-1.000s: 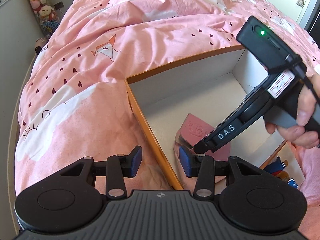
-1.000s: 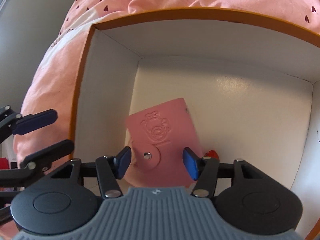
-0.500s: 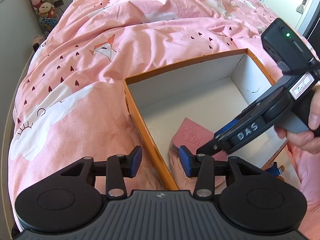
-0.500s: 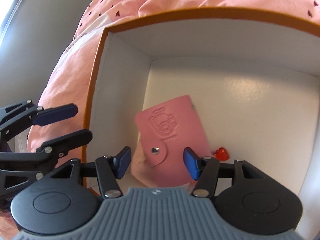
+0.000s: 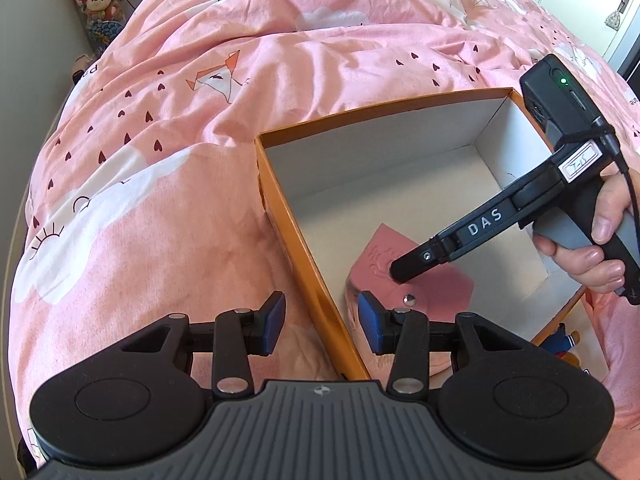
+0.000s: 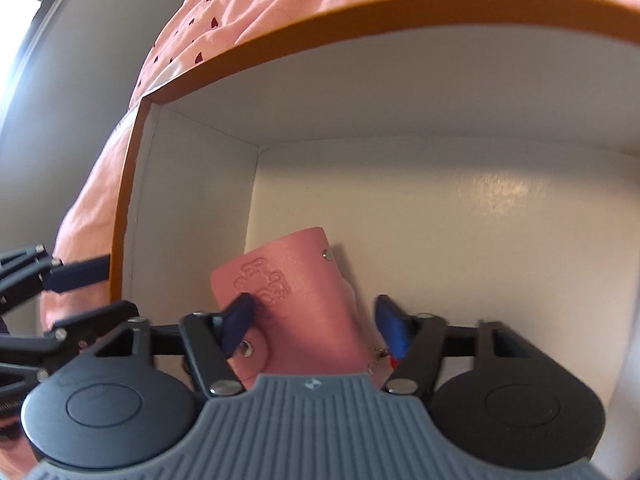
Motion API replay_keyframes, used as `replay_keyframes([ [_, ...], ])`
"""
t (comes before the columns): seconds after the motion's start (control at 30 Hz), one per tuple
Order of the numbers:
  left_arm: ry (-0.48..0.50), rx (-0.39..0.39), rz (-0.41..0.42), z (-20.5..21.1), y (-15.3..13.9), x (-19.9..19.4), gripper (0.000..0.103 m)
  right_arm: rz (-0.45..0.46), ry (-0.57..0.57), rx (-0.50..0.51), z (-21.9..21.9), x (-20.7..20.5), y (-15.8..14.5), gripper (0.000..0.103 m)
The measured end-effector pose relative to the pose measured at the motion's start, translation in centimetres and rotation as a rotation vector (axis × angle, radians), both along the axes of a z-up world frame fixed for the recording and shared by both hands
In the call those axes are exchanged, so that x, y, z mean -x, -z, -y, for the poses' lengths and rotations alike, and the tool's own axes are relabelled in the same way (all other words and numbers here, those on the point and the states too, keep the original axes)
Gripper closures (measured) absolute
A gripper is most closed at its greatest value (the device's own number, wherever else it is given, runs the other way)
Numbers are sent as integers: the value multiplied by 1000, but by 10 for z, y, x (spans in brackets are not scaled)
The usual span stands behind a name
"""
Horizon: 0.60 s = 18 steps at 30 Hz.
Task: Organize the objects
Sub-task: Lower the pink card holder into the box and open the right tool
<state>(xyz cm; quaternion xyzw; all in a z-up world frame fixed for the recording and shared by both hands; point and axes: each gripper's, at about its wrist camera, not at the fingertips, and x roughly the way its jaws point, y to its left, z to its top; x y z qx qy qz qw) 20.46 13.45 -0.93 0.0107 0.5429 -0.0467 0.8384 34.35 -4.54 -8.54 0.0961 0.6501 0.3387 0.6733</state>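
Note:
A pink snap-button card wallet (image 5: 432, 288) lies on the floor of an orange-rimmed white box (image 5: 280, 184) on the bed; it also shows in the right wrist view (image 6: 304, 304). My right gripper (image 6: 316, 322) is open, low inside the box, its jaws on either side of the wallet; its left finger (image 6: 238, 318) touches the wallet's face. In the left wrist view its tip (image 5: 404, 270) rests on the wallet. My left gripper (image 5: 322, 322) is open and empty, straddling the box's near left wall.
A pink patterned duvet (image 5: 200, 128) covers the bed around the box. A small red item (image 6: 394, 360) peeks beside the wallet. Colourful objects (image 5: 560, 340) lie outside the box's right side. Plush toys (image 5: 94, 4) stand at the far left.
My right gripper has moved down and forward into the box, so its jaws now flank the wallet. The left gripper has stayed about where it was.

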Motion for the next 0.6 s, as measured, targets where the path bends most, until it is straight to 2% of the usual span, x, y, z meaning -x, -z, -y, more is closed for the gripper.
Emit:
replay_keyframes([
  [0.17,-5,5,-13,-1,6,-1,57,-71,86,-31,14,11,-7,75],
  [0.23,-10,10,-12,-1,6,-1,58,-106,128,-70,22,19,-11,80],
  [0.43,-13,5,-7,0,4,2,59,-146,255,-116,40,48,-6,83],
  [0.53,-13,-3,-10,1,3,2,59,-156,245,-132,39,52,3,83],
  [0.6,-12,-2,-12,2,3,2,59,-113,201,-123,31,51,3,82],
])
